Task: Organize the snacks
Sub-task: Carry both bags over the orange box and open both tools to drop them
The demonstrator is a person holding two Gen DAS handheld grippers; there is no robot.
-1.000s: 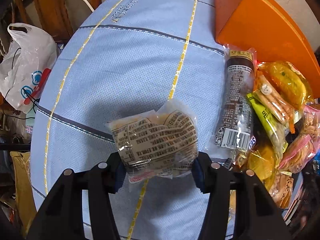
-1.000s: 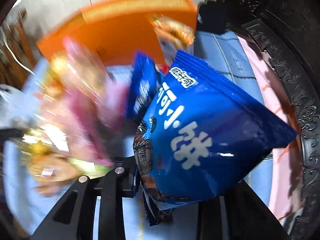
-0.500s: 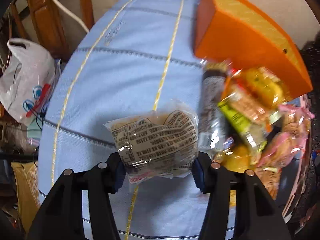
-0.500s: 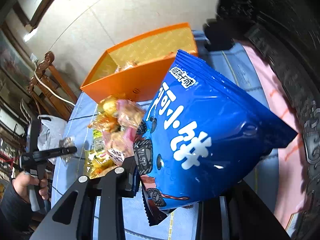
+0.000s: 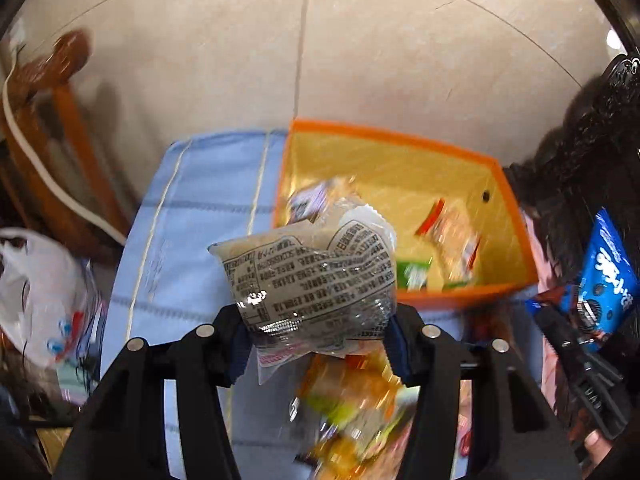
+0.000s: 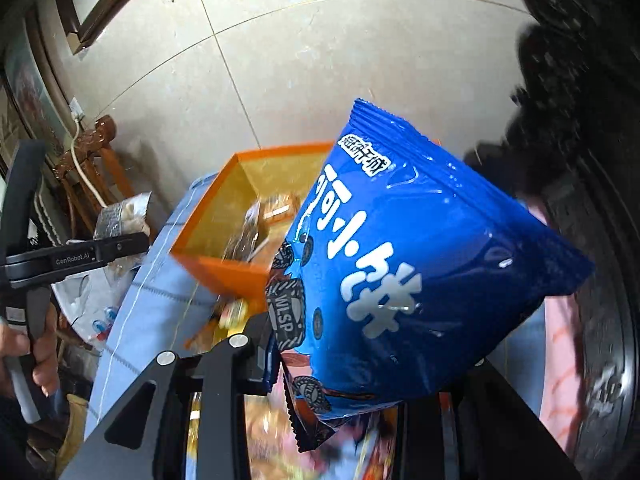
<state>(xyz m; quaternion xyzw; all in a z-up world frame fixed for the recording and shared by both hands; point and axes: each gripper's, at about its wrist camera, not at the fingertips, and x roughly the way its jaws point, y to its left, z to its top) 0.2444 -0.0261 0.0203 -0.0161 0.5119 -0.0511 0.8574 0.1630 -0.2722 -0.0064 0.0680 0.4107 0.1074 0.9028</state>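
Observation:
My left gripper (image 5: 318,336) is shut on a clear snack packet (image 5: 316,276) printed with black text, held in the air in front of the orange box (image 5: 404,140). That box stands open on the blue tablecloth (image 5: 192,208) with several small snacks inside. My right gripper (image 6: 340,364) is shut on a big blue cookie bag (image 6: 420,264), raised above the table with the orange box (image 6: 224,268) behind it. In the left wrist view the blue cookie bag (image 5: 612,276) shows at the right edge. In the right wrist view the left gripper (image 6: 120,246) and its clear packet (image 6: 120,216) appear at the left.
A blurred heap of loose snacks (image 5: 352,408) lies on the cloth below the left gripper. A white plastic bag (image 5: 40,296) and a wooden chair (image 5: 52,132) stand left of the table. Dark carved furniture (image 6: 580,120) fills the right. A tiled wall (image 5: 320,40) rises behind the box.
Both grippers have risen with their packets and tilted up toward the orange box, whose open inside now shows. The snack heap has slid down under the left gripper.

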